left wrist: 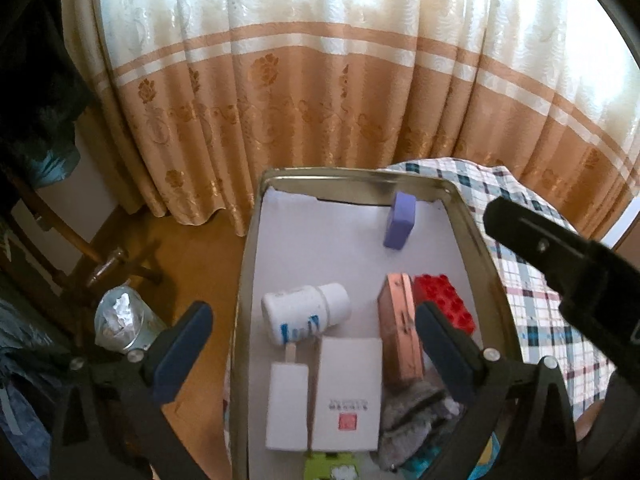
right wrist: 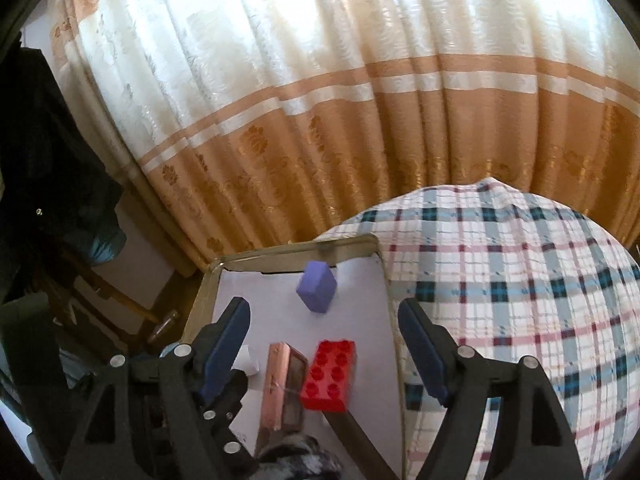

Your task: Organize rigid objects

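Both the left tool (left wrist: pixel 314 350) and right tool (right wrist: pixel 324 344) are being held wide open, empty, above the shallow metal tray (left wrist: pixel 245 280); the red studded plastic brick (right wrist: pixel 328 376) should be approached squarely.

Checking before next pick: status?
Left gripper, right gripper: open, empty. Red brick beside copper box in tray. Nothing blocking.

A metal tray (left wrist: pixel 250 264) with a white liner holds the objects; a purple block (left wrist: pixel 398 221) stands near the far rim, apart from the rest; a white bottle (left wrist: pixel 306 312) with blue print lies on its side left of centre; a copper-coloured case (left wrist: pixel 401 330) rests on its long edge, just beside a red studded brick (left wrist: pixel 444 304) lying flat, studs up, by the right wall; two white boxes (left wrist: pixel 326 394) lie side by side nearer the front, one bearing a red stamp.
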`<state>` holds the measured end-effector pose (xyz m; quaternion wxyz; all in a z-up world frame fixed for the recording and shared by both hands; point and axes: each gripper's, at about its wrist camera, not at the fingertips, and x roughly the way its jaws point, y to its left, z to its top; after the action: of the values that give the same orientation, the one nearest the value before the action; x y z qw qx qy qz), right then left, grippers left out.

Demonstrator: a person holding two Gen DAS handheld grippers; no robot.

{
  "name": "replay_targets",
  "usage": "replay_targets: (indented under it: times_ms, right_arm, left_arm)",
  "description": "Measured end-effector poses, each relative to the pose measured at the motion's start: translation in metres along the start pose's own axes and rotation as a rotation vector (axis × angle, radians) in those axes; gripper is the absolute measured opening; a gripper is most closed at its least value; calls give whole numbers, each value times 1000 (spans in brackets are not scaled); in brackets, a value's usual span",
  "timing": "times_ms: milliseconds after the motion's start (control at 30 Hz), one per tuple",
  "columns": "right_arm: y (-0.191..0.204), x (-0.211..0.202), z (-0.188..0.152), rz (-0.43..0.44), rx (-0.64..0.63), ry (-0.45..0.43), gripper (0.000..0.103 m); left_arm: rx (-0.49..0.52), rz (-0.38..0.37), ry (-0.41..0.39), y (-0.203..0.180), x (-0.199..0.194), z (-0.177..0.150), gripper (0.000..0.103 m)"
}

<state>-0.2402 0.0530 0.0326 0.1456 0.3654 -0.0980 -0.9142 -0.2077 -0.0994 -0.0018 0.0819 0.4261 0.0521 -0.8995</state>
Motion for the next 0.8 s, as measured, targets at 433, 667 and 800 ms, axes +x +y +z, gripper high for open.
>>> replay_targets:
  times_ms: [433,667,800]
  right_arm:
    - [-5,-41,-37,-73,-27,-36,79]
    - [-12,-55,-52,-83,-12,-45,79]
    - [-10,-65,-61,-95,-24,-75,79]
  left_arm:
    - [51,1,-49,-14,-27,-40,102]
    - [62,-7,-99,-18,-42,-56,102]
    - [60,-13,-134,-18,-50,-63,102]
